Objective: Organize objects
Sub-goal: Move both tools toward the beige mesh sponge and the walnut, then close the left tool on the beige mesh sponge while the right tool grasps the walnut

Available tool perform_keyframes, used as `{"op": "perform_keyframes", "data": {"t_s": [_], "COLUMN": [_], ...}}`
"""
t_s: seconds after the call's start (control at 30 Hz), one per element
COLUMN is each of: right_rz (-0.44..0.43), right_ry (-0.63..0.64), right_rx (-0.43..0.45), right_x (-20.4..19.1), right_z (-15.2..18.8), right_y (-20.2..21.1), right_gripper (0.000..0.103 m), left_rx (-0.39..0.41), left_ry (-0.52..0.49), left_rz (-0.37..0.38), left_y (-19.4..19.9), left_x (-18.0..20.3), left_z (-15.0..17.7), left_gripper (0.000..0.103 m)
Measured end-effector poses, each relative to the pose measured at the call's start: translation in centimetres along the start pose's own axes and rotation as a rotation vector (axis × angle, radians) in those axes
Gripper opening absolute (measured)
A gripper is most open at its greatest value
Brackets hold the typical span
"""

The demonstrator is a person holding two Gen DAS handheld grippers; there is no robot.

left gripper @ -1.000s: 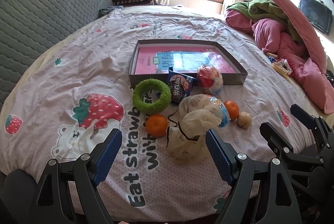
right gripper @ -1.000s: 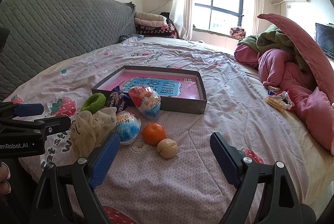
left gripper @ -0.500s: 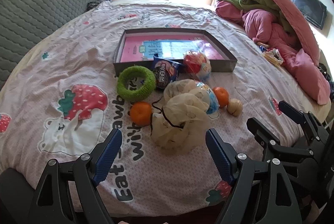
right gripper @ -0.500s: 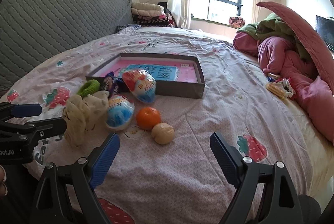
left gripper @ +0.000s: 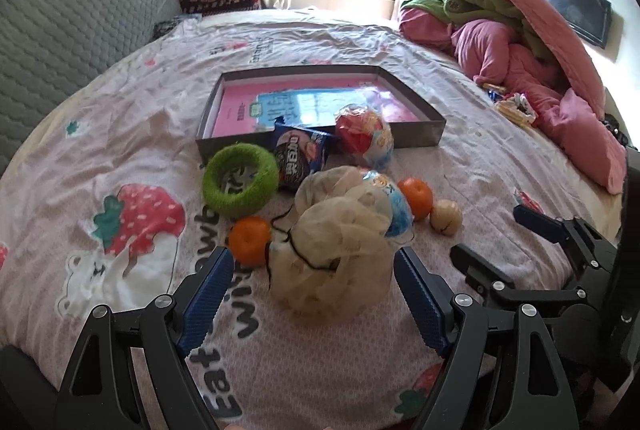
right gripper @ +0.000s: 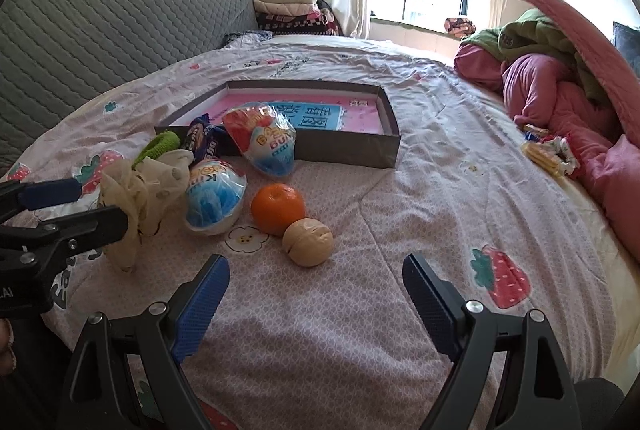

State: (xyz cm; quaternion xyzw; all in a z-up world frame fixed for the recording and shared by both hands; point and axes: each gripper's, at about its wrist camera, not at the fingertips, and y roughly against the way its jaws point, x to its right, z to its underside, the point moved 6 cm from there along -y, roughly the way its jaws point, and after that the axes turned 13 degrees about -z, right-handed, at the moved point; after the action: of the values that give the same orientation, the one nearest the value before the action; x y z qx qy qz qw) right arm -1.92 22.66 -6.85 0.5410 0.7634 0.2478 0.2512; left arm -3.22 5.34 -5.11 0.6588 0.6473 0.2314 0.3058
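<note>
A strawberry-print bedspread (left gripper: 120, 133) is being used as the work surface, and a shallow grey box (left gripper: 420, 131) is being kept at its middle, presumably as the place where the loose items are to be gathered. The items are being left clustered just in front of the box. The cream mesh pouch (left gripper: 340, 254), the nearest of them, is being framed between the wide-spread jaws of the left gripper (left gripper: 314, 288), probably for the first pick. The right gripper (right gripper: 316, 292) is likewise being held wide open and empty, lined up before the walnut (right gripper: 308, 242) beside an orange (right gripper: 278, 207).
</note>
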Motion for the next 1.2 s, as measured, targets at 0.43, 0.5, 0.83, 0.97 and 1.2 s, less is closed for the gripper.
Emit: {"op": "perform_keyframes", "data": {"t_s": [0.43,0.5,0.83,0.97,1.2], "right_rz": [-0.019,-0.026,-0.060,-0.077,-0.110], "right_ry": [-0.007,-0.018,0.015,0.011,0.011], "right_rx": [-0.080,-0.094,-0.139,-0.144,-0.146], "right_x": [1.5,1.7,1.1,1.2,1.4], "right_z": [-0.6,-0.4,-0.5,-0.6,-0.8], "right_y": [-3.1,-3.4,-4.8,-5.1,-5.4], "right_gripper": [0.082,0.079,0.062,0.050,0.035], "left_rx": [0.004,0.007,-0.021,-0.037,-0.046], "left_ry": [-0.003,-0.006,0.008,0.000,-0.046], "left_rz": [0.044,0.044,0.102,0.116,0.101], "left_y": [-2.1,-2.1,-3.0,-3.4,-3.9], "left_x": [0.0,0.1,0.2,0.4,1.1], "left_z": [-0.5,-0.6,-1.0,-1.0,-0.7], "left_gripper": [0.083,0.083,0.083,0.068,0.051]}}
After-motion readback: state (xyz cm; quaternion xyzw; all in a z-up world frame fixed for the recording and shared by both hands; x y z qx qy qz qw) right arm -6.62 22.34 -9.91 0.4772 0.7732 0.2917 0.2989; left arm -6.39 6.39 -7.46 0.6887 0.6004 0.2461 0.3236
